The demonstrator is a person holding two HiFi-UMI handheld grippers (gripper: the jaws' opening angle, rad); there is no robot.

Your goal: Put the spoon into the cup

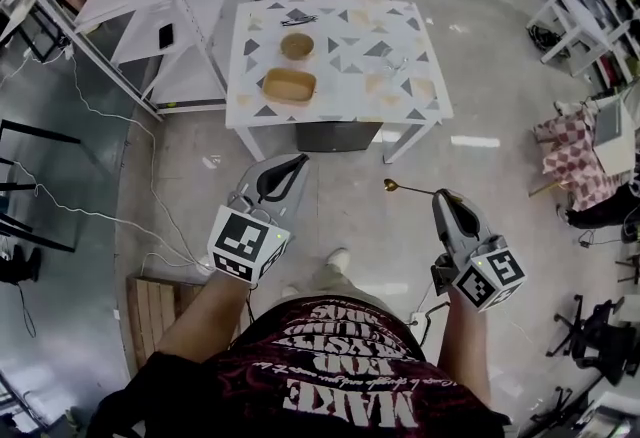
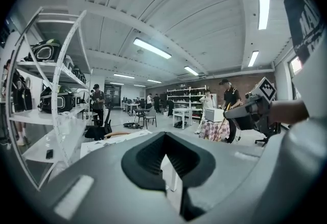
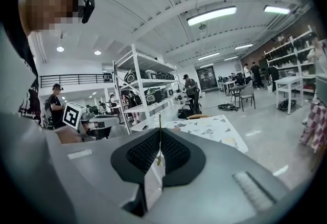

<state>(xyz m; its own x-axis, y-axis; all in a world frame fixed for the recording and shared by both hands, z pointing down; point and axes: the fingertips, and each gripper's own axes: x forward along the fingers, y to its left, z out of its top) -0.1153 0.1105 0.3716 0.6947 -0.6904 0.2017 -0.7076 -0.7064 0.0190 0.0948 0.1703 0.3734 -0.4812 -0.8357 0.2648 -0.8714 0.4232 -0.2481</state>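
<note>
Grey floor is yet to be crossed to the patterned table (image 1: 340,86) at upper centre; the spoon (image 1: 408,189), clamped in the right gripper (image 1: 441,197) while the left gripper (image 1: 299,160) is closed empty, is best kept level for what looks like a clear cup (image 1: 393,61).

The only word that can be read is "MAKE", in large pale letters on the dark red shirt (image 1: 340,356) at the bottom centre of the head view, seen upside down. The smaller lines beside it are too warped to read. The left cube (image 1: 245,244) and right cube (image 1: 492,276) bear black-and-white square code markers without letters.
</note>
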